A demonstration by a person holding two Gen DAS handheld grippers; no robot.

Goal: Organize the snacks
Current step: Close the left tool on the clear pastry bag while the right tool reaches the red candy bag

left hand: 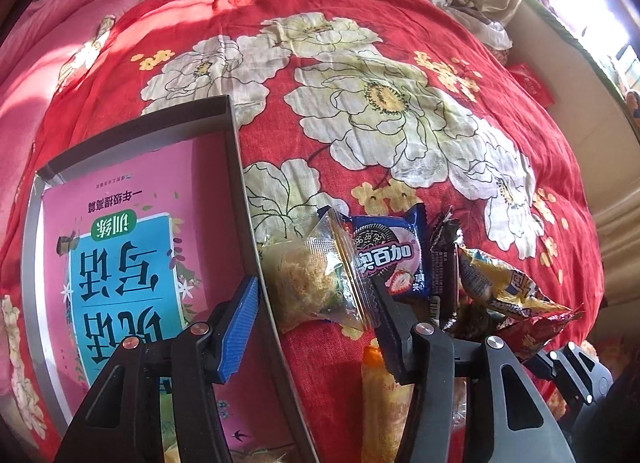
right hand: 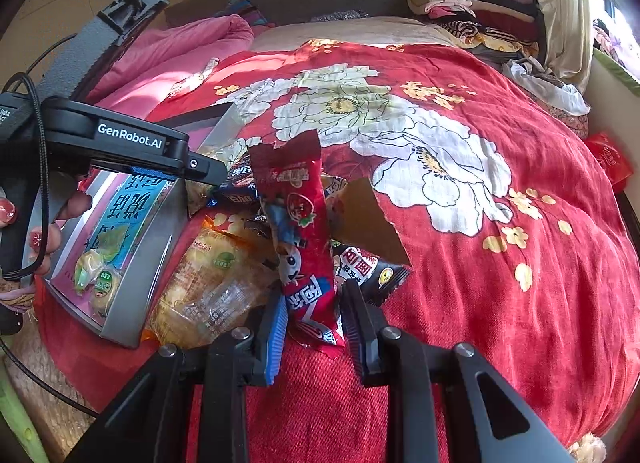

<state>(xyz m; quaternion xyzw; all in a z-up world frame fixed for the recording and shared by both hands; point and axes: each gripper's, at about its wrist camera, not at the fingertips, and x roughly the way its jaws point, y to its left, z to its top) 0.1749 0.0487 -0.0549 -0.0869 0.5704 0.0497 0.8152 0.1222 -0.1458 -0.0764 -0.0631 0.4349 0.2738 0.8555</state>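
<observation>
My left gripper is open over the grey tray's right wall, its fingers on either side of a clear packet of yellowish snack. A blue cookie packet, a dark wrapper and a gold bag lie beside it on the red floral bedspread. My right gripper is shut on a long red strawberry snack packet, held upright above the snack pile. A yellow bread bag and a black packet lie below it.
The tray holds a pink and blue book and small green-labelled packets. A pink quilt lies at the back left. Folded clothes are stacked at the bed's far right. A red packet lies at the right edge.
</observation>
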